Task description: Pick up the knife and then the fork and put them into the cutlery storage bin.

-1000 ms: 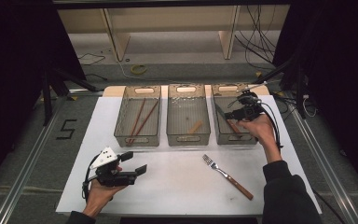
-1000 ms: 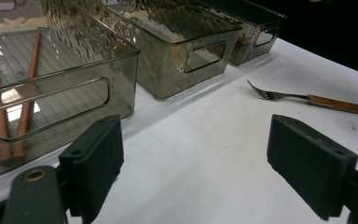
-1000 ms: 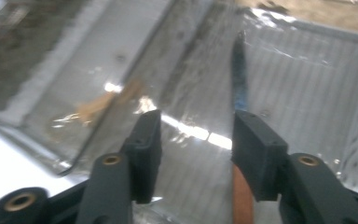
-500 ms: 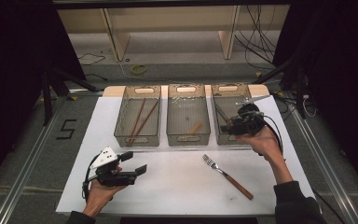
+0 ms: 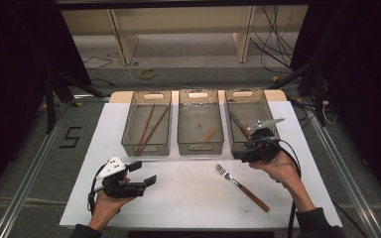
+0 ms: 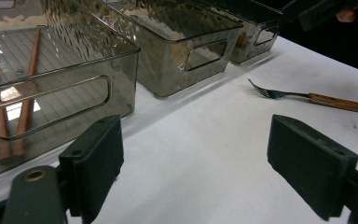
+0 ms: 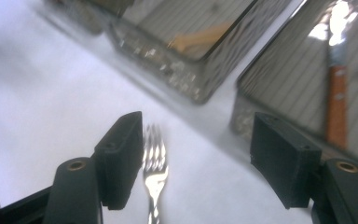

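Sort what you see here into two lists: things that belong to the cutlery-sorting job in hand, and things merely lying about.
Belongs to the job:
- fork on the white mat
- three clear bins
- chopsticks in the left bin
- knife in the right bin
- right gripper, open above the fork

Lying about:
- yellow ring on the floor
- loose cables

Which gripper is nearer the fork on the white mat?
Right. The right gripper hovers just above the fork tines; the left gripper rests apart across the mat.

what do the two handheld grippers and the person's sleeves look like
Both grippers are black with blocky black jaw pads and brass-coloured rivets. The left gripper carries a grey three-cornered plate; a black cable trails from each, including the right gripper. The right sleeve is dark.
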A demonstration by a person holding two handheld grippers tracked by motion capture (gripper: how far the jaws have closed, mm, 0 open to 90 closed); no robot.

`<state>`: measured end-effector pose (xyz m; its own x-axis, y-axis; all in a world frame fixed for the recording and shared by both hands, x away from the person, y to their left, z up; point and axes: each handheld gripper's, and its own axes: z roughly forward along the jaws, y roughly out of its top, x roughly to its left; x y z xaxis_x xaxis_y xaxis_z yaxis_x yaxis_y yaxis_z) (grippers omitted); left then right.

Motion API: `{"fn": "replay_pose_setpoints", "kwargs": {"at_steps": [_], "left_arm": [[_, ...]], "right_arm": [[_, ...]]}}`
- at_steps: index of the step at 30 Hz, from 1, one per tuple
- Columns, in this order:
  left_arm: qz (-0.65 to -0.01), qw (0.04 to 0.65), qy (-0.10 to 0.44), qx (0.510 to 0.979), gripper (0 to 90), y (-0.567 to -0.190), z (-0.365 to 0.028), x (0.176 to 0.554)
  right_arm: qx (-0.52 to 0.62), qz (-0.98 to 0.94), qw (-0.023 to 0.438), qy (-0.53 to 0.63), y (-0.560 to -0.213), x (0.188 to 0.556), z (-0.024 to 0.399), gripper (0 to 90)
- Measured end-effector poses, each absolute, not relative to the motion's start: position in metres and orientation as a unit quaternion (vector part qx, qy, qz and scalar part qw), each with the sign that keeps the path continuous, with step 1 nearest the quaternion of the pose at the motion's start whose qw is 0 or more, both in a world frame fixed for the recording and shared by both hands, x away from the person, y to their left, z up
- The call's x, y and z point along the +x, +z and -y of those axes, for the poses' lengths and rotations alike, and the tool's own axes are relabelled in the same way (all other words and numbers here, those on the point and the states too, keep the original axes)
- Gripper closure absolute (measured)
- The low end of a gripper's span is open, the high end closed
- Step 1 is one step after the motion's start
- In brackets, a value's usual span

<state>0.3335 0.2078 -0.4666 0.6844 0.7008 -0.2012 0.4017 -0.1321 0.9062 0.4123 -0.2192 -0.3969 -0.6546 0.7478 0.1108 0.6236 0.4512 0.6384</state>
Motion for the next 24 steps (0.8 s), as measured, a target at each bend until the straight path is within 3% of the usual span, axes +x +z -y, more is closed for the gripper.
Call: {"fn": "replay_pose_setpoints", "kwargs": {"at_steps": [24], "left_arm": [[-0.371, 0.546, 0.141, 0.737, 17.7, -0.466, -0.209, 0.333]], "right_arm": [[0.379, -0.888, 0.064, 0.254, -0.423, 0.383, 0.210, 32.4]]}}
